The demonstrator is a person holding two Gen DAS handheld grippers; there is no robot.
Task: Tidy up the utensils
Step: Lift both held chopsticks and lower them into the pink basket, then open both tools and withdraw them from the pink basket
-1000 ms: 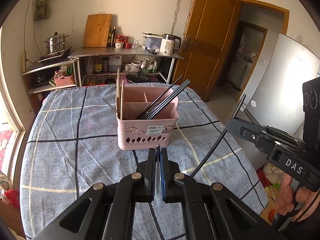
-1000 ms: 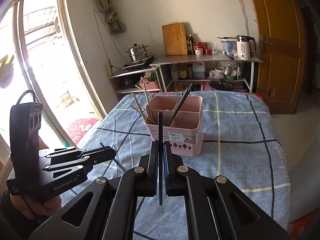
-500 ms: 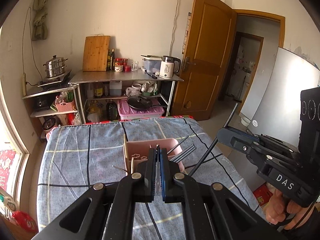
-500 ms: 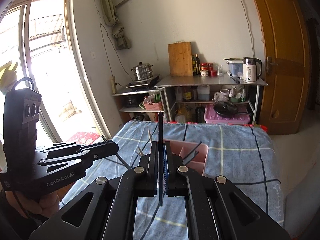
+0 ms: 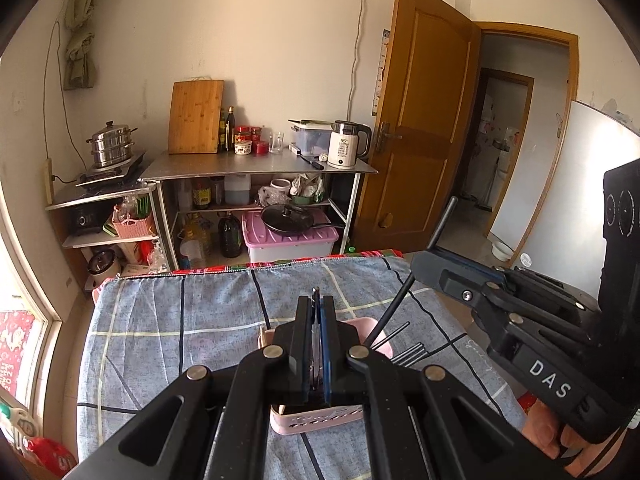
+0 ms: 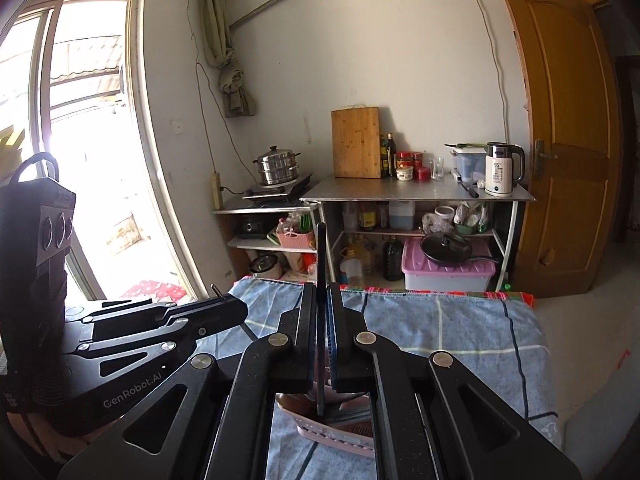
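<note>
With several chopsticks already in the pink utensil caddy [image 5: 320,420], my right gripper [image 6: 321,312] clamps one black chopstick [image 6: 321,248] above it, while my left gripper [image 5: 316,316] clamps a thin utensil I cannot identify.

Home kitchen: steel rack [image 5: 256,168] with kettle [image 5: 344,144], cutting board [image 5: 196,116], steamer pot [image 5: 112,148], oil bottles.
</note>
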